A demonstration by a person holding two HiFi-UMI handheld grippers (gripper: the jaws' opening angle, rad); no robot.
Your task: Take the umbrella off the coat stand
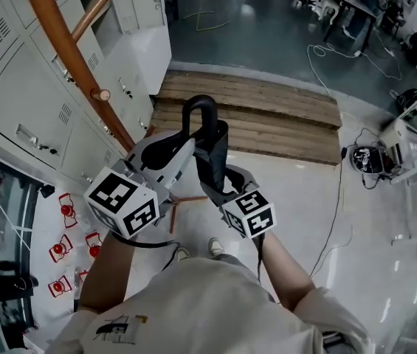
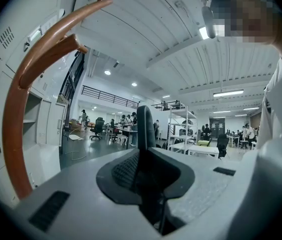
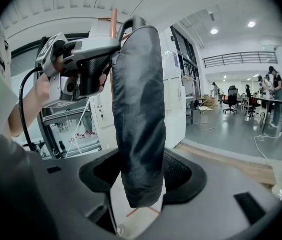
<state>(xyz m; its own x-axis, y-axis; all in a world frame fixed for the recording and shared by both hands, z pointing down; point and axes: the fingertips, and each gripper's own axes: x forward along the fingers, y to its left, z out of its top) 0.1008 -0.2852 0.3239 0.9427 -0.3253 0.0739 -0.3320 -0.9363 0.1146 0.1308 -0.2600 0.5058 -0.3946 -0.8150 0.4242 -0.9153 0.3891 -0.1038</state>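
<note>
Lockers (image 1: pixel 23 102) behind coat stand (image 1: pixel 60 43). My left tool (image 2: pixel 143 169) pinched the umbrella (image 3: pixel 138 109) handle (image 1: pixel 201 108); right tool (image 3: pixel 141 179) clamped its folded body. Seemingly unhooked; next, carry clear.

Around your umbrella (image 1: pixel 212 152): left gripper (image 1: pixel 187 148) at nine o'clock, right gripper (image 1: pixel 220 186) at five o'clock, coat stand (image 1: pixel 57 35) at ten o'clock.

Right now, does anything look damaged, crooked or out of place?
Nothing stands out. The folded umbrella is upright and intact, held by the left gripper and right gripper, apart from the coat stand.
</note>
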